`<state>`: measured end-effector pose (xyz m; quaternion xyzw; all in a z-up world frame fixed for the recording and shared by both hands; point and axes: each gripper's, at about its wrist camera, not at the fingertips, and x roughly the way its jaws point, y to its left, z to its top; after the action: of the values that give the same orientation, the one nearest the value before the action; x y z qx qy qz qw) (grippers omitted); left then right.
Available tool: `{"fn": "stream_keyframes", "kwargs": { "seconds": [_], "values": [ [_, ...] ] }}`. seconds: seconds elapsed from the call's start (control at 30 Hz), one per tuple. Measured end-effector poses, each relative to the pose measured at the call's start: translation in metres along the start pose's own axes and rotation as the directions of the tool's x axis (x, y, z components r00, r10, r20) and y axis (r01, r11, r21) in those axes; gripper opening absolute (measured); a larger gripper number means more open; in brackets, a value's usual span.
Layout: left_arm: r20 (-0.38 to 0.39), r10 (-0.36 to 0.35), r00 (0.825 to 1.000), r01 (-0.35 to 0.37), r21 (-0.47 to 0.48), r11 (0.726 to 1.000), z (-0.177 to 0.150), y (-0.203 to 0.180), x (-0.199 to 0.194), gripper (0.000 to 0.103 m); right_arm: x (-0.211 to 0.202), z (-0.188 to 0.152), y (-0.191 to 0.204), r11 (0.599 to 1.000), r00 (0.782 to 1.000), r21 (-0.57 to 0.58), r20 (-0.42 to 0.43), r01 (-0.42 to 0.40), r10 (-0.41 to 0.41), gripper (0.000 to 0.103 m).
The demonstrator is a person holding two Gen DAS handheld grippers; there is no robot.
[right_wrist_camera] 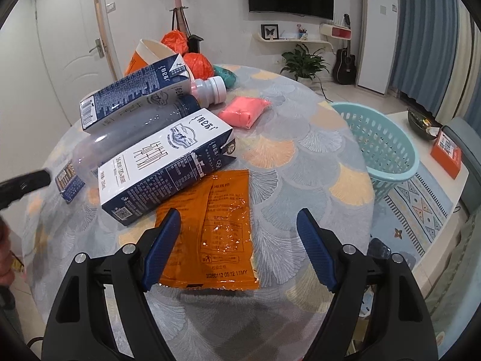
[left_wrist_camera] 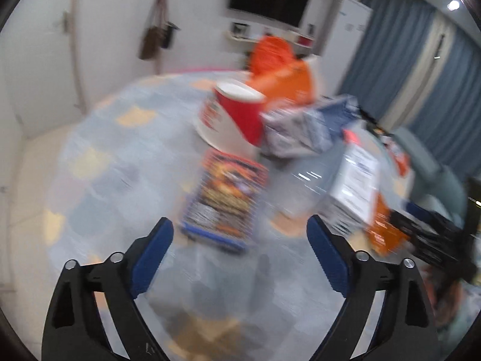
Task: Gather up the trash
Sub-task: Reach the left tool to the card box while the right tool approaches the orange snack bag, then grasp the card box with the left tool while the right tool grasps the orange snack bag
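Foil packet, glossy, crinkled, flat, orange

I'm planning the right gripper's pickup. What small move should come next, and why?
Probably lower the right gripper onto the orange packet and close. Its jaws are open and empty, the packet lies flat between them, nearest of the trash.

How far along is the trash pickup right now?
Done: nothing visibly; what shows of the turquoise plastic laundry-style basket looks empty. In hand: nothing; the right gripper is open over the flat orange foil packet, and the left gripper is open. Left: milk cartons, clear bottle, pink pouch.
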<state>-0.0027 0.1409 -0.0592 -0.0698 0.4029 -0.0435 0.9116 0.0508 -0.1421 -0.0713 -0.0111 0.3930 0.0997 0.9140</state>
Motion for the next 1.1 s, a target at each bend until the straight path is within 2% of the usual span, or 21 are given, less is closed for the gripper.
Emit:
{"fn": "stream_keyframes", "kwargs": {
  "seconds": [0.1, 0.17, 0.23, 0.33, 0.37, 0.47, 0.53, 0.6, 0.7, 0.8, 0.83, 0.87, 0.97, 1.1],
  "values": [
    [-0.038, 0.075, 0.996, -0.075, 0.008, 0.997, 0.013, 0.007, 0.023, 0.088, -0.004, 0.000, 0.002, 1.000, 1.000, -0.006, 0.002, -0.009, 0.009, 0.077],
    [-0.072, 0.102, 0.992, -0.101, 0.021, 0.995, 0.014, 0.007, 0.039, 0.088, -0.006, 0.000, 0.002, 1.000, 1.000, -0.010, 0.005, -0.009, 0.009, 0.086],
    [-0.094, 0.136, 0.986, -0.133, 0.031, 0.991, 0.019, 0.008, 0.049, 0.087, -0.006, -0.001, 0.003, 1.000, 1.000, -0.010, -0.011, -0.018, 0.018, 0.088],
    [-0.076, 0.174, 0.982, -0.170, 0.058, 0.984, 0.023, 0.003, 0.055, 0.085, 0.001, -0.002, 0.006, 1.000, 0.998, -0.007, -0.058, -0.018, 0.017, 0.088],
    [-0.072, 0.179, 0.981, -0.175, 0.060, 0.983, 0.025, 0.002, 0.057, 0.081, 0.004, -0.003, 0.007, 1.000, 0.997, -0.002, -0.077, -0.031, 0.031, 0.088],
    [-0.051, 0.182, 0.982, -0.178, 0.062, 0.982, 0.026, -0.002, 0.055, 0.062, 0.014, -0.003, 0.009, 0.999, 0.992, 0.017, -0.120, -0.045, 0.047, 0.088],
    [-0.048, 0.176, 0.983, -0.173, 0.051, 0.984, 0.025, -0.005, 0.050, 0.061, 0.016, -0.003, 0.015, 1.000, 0.992, -0.013, -0.123, -0.025, 0.023, 0.087],
    [-0.030, 0.157, 0.987, -0.156, 0.036, 0.987, 0.025, -0.006, 0.046, 0.061, 0.015, -0.004, 0.017, 0.999, 0.993, -0.020, -0.118, -0.030, 0.027, 0.079],
    [0.007, 0.160, 0.987, -0.160, 0.025, 0.987, 0.023, -0.009, 0.036, 0.061, 0.013, -0.004, 0.018, 0.999, 0.994, -0.043, -0.107, -0.016, 0.011, 0.056],
    [0.051, 0.150, 0.987, -0.150, 0.004, 0.989, 0.021, -0.013, 0.018, 0.061, 0.009, -0.004, 0.009, 0.998, 0.993, -0.027, -0.105, -0.053, 0.050, 0.033],
    [0.070, 0.148, 0.987, -0.148, 0.000, 0.989, 0.023, -0.016, 0.011, 0.061, 0.009, -0.004, 0.007, 0.998, 0.993, -0.028, -0.108, -0.058, 0.055, 0.022],
    [0.080, 0.147, 0.986, -0.148, 0.000, 0.989, 0.022, -0.020, 0.006, 0.061, 0.007, -0.004, 0.004, 0.998, 0.992, -0.026, -0.109, -0.063, 0.059, 0.018],
    [0.127, 0.141, 0.982, -0.143, 0.006, 0.990, 0.024, -0.032, -0.010, 0.061, 0.003, -0.005, -0.005, 0.995, 0.991, 0.003, -0.099, -0.096, 0.095, 0.015],
    [0.177, 0.117, 0.977, -0.124, 0.029, 0.992, 0.031, -0.053, -0.027, 0.061, -0.010, -0.004, -0.010, 0.998, 0.997, -0.016, -0.040, -0.064, 0.063, 0.014]
  ]
}}
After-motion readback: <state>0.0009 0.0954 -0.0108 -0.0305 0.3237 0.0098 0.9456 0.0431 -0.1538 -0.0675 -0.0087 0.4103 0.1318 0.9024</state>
